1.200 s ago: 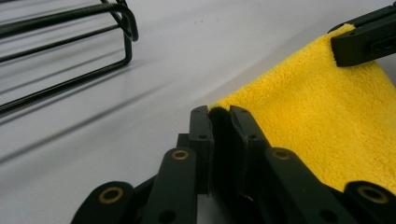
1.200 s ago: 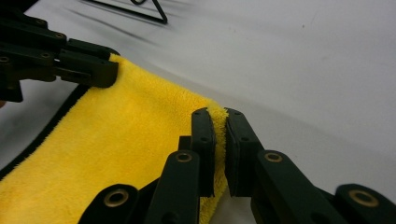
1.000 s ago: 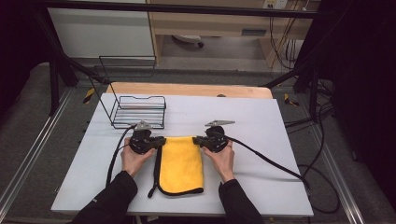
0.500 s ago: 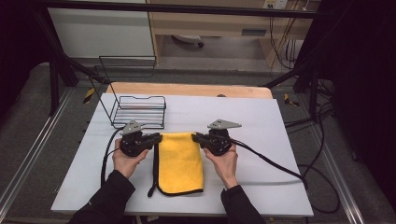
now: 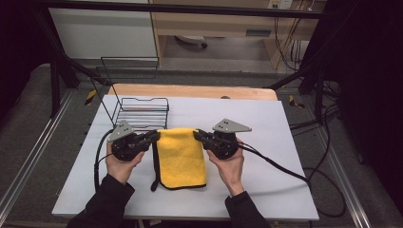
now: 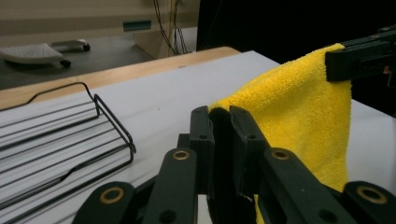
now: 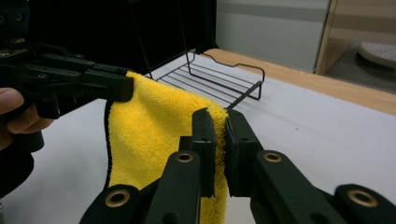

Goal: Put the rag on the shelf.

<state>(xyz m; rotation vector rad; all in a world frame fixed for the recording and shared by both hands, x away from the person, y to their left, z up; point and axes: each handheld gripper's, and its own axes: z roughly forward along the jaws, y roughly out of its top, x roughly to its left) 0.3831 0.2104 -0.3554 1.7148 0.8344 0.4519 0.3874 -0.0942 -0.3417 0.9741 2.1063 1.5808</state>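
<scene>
Cloth (image 5: 182,156), yellow, hangs between our two grippers, its upper corners lifted and its lower end lying on the white surface (image 5: 266,118). Wire rack (image 5: 142,111), black, stands just beyond the left gripper (image 5: 153,137); we see nothing in it. Left gripper: jaws narrowed tight onto the cloth's left corner. Right gripper (image 5: 198,136): jaws pinched onto the right corner, cloth edge taut between the two.

Fluffy yellow terry cloth (image 5: 182,156) (black-edged), thin black wire rack (image 5: 142,112), matt white table (image 5: 266,123), wooden strip (image 5: 190,90).
</scene>
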